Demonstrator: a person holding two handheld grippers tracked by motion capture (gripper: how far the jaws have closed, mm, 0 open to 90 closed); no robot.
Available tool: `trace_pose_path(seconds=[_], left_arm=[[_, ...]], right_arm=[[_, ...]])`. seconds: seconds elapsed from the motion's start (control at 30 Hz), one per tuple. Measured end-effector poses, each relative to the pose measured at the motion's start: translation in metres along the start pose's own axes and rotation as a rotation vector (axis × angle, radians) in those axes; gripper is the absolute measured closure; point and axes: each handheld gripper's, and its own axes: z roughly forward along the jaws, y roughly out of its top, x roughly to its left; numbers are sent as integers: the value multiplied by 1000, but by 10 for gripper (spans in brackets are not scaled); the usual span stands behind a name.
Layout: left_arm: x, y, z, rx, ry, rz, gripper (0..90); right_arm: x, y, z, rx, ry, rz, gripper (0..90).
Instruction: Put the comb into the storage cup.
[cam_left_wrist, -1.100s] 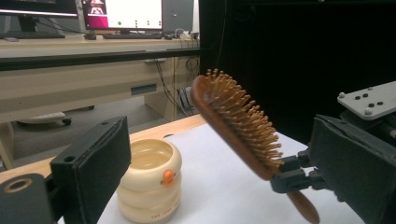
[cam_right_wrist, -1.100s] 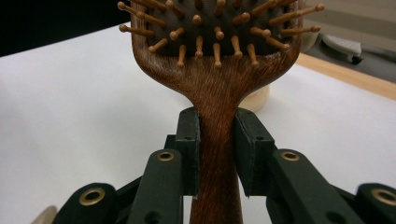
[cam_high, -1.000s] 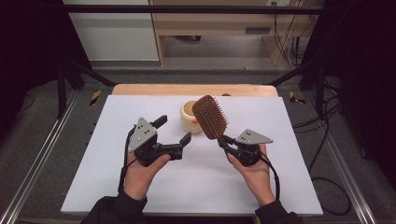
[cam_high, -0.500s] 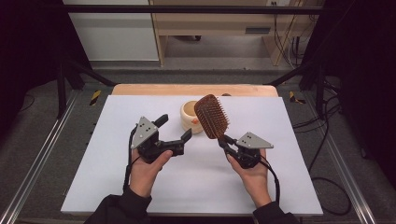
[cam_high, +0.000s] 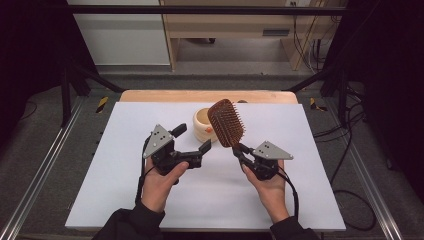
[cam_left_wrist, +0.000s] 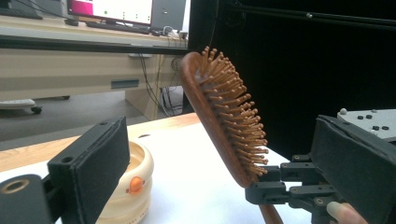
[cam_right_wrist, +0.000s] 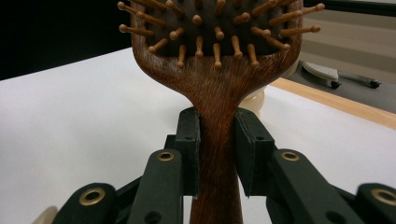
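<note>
White desk (cam_high: 150, 200), wooden strip along far edge; grey floor around. Cream pot (cam_high: 204, 124) near far edge, contents indiscernible. Right gripper (cam_high: 241, 151) clamps wooden hairbrush (cam_high: 226, 122); left gripper (cam_high: 192, 139) jaws apart.

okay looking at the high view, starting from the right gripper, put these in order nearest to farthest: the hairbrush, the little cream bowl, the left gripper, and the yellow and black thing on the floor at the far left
1. Wooden hairbrush: its handle is clamped in the right gripper.
2. Left gripper: across the gap, on the person's left.
3. Cream bowl: behind the brush, toward the table's far edge; too close to call against the left gripper.
4. Yellow-and-black object: on the floor, off the table's far left corner.
</note>
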Motion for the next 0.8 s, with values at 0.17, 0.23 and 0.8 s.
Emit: trace_pose_path(seconds=[0.17,0.23,0.8], left_arm=[[-4,-2,1,6,10,40,43],[-4,-3,2,11,7,34,41],[-2,-10,5,-3,-20,-29,38]], right_arm=[[2,0,0,-6,3,-3,729],[3,1,-1,-13,4,-6,729],[6,0,-2,-23,12,-14,728]])
